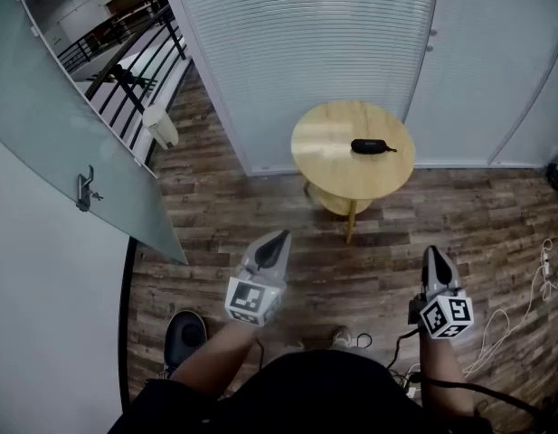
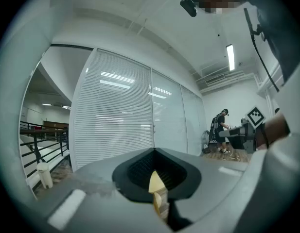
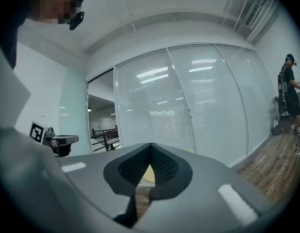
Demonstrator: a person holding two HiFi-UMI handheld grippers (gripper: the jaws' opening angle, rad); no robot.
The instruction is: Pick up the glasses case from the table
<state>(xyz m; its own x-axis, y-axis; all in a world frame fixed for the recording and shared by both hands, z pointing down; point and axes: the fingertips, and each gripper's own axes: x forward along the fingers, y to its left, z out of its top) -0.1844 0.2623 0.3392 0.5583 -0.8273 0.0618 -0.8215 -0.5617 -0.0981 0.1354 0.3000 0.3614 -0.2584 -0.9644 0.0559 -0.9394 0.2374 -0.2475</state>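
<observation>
A black glasses case (image 1: 372,146) lies on the round wooden table (image 1: 333,152), towards its right side. Both grippers are held level well short of the table, over the wooden floor. My left gripper (image 1: 279,239) points at the table's near left, its jaws together with nothing in them. To the right, my right gripper (image 1: 432,253) is shut and empty. In the left gripper view the jaws (image 2: 154,153) meet, and a sliver of the table (image 2: 156,184) shows through them. The right gripper view shows the same pale wood (image 3: 149,174) behind closed jaws (image 3: 150,148). The case is hidden in both gripper views.
An open glass door (image 1: 80,152) with a handle (image 1: 83,191) stands at the left. Glass walls with white blinds (image 1: 306,43) back the table. Cables (image 1: 532,306) lie on the floor at the right. A person (image 2: 221,130) stands far off.
</observation>
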